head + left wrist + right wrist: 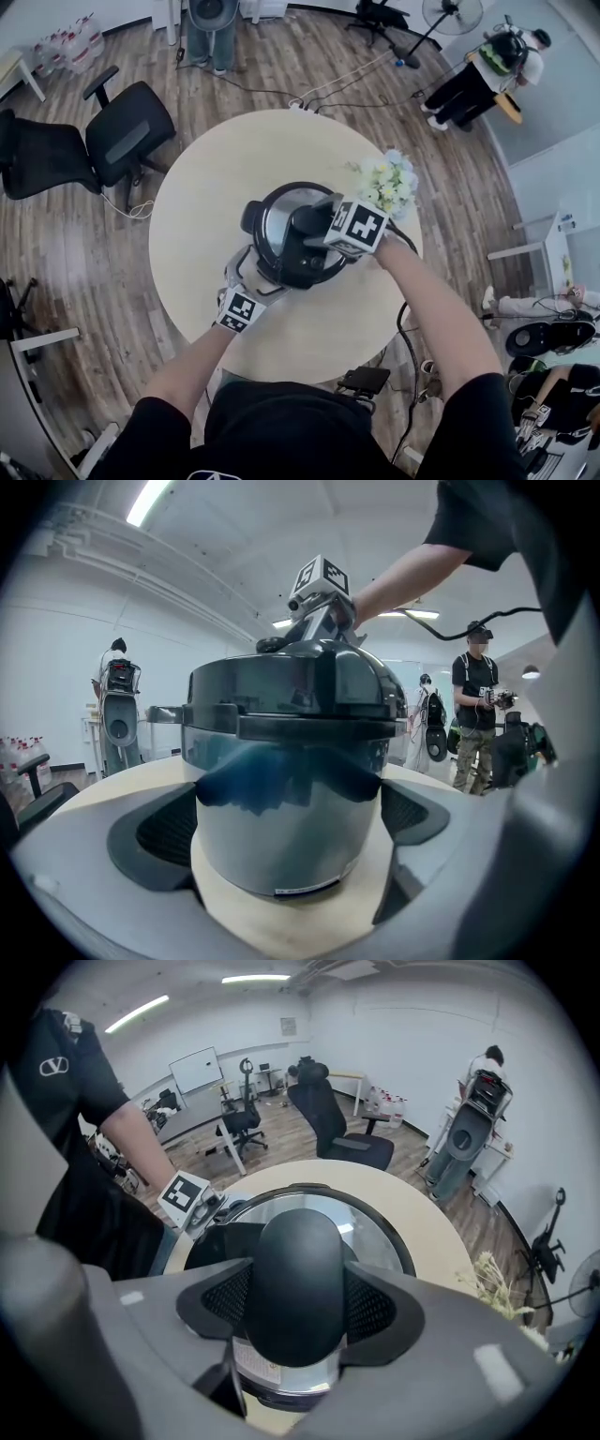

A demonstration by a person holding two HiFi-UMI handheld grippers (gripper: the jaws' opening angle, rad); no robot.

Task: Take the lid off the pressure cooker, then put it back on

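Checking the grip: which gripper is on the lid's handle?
The right gripper, jaws clamped on the black lid handle; the left gripper grips the pot body.

cooker (pixel 281 827) silver; lid handle (pixel 300 1279) black; table (pixel 216 187) beige; flowers (pixel 386 180) white-yellow; chair (pixel 131 127) black

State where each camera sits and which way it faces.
Head view: on the person's head, steeply down on the table and pressure cooker; both forearms show.
Left gripper view: on the left claw, level at the cooker's body clamped between its pads.
Right gripper view: on the right claw, down onto the lid handle it grips.
Shared: both gripper views catch the other claw's marker cube.
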